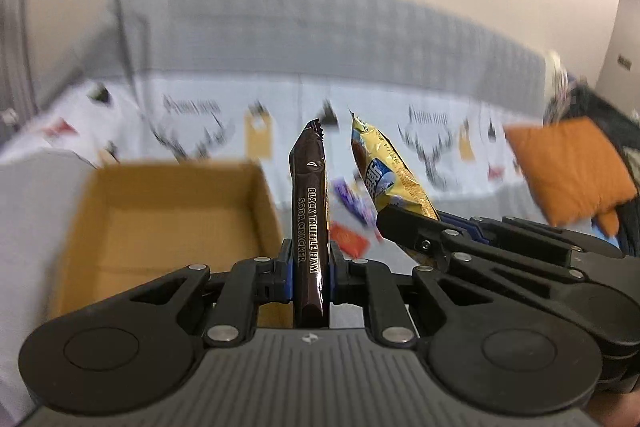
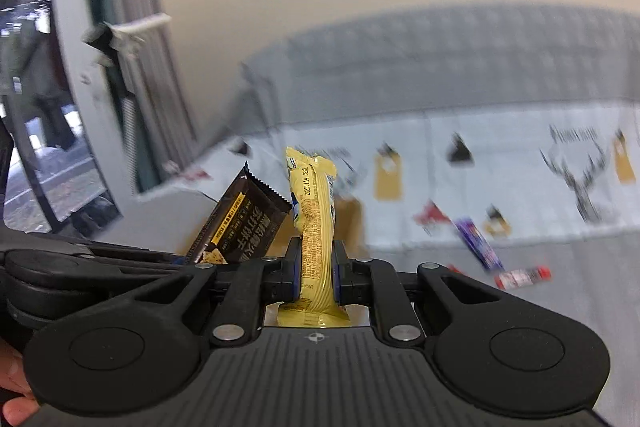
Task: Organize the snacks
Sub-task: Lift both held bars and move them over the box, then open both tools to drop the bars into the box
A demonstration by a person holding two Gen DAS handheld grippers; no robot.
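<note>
My left gripper [image 1: 310,263] is shut on a dark brown cracker packet [image 1: 308,211], held upright in the air. An open cardboard box [image 1: 168,219] sits just left of it on the white cloth. My right gripper [image 2: 316,263] is shut on a yellow snack packet [image 2: 314,223], also upright; it shows in the left wrist view [image 1: 388,175] to the right, with the right gripper's fingers [image 1: 412,231] around it. The brown packet shows in the right wrist view [image 2: 240,227] at left. Both views are motion-blurred.
Loose snacks lie on the printed cloth: a purple packet [image 2: 478,243], a red-and-white one [image 2: 522,277], an orange-red one [image 1: 348,239]. An orange cushion [image 1: 572,167] lies at right. A grey sofa back [image 1: 320,39] runs behind. A window [image 2: 40,131] is at left.
</note>
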